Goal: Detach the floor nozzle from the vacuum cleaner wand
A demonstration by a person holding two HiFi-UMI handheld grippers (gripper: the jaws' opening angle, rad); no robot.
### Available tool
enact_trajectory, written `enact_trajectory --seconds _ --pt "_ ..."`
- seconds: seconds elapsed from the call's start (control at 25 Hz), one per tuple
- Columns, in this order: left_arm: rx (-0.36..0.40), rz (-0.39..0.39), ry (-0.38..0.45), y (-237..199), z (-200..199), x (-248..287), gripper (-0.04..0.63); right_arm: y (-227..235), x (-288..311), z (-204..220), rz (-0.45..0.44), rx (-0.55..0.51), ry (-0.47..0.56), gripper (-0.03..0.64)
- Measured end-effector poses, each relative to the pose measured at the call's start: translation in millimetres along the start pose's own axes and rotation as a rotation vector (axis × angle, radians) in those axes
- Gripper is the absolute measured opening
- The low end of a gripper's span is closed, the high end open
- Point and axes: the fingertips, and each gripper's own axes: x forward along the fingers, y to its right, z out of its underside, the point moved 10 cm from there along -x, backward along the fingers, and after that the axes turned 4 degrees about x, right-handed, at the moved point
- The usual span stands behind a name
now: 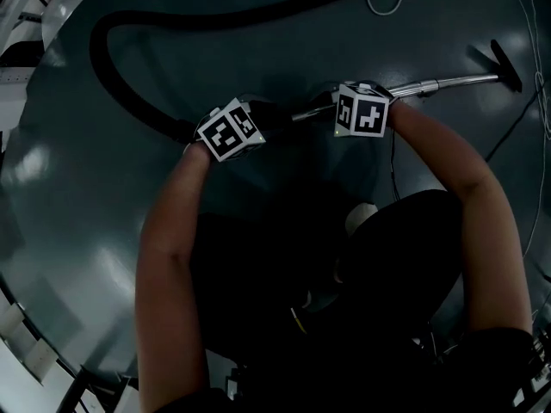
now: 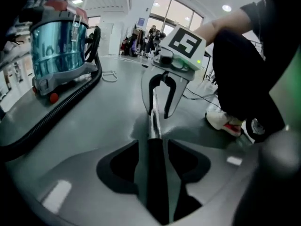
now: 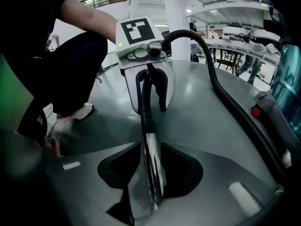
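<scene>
While the floor nozzle looks still fitted on the far end of the wand, out at the right of the head view & well apart from both my tools, I'm only at the get-a-hold stage. L gripper straddles the black handle end where the hose joins. R gripper straddles the chrome tube near it. Both sets of jaws stand part-open w/ the wand running down the middle. As far as I can see the pads aren't pressing on it, so nothing's clamped yet. The two tools face each other along the wand.

Pose: I'm crouched low, both forearms reaching fwd & down, grippers tipped steeply toward the floor, marker cubes up. L forearm comes in from lower left; R forearm bends in from the right, wrist cocked inward. Vacuum body stands off to one side.

Next, prob: close L jaws firm on the handle end to pin the wand, then take the R gripper out along the tube to the nozzle joint, since where it is now gives no purchase on the nozzle. Any catch at that joint I can't make out, too small & dark.
</scene>
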Motion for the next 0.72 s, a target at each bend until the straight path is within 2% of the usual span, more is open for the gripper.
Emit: enact_trajectory --seconds 0.16,0.2,0.28,0.52,0.6,0.72 --pt "0.067 0.086 -0.089 12 9 15 0.250 -5 22 9 -0.004 -0.106 -0.062 0.169" --pt "0.076 0.090 -0.100 12 9 18 0.261 -5 27 11 -0.002 -0.141 -0.084 0.195" --pt "0.083 0.078 -0.111 10 7 20 0.279 -5 34 13 0.003 -0.193 -0.126 0.206" --pt "0.033 0.062 -0.065 -4 4 9 0.288 -4 47 19 0.049 -0.229 -0.208 0.176" --pt "0.015 0.083 -0.058 -5 4 6 0.293 -3 50 19 0.051 -0.223 -0.235 0.175" --pt "0.000 0.154 -0.093 2 6 9 0.324 -3 51 16 0.041 -0.204 -0.248 0.172"
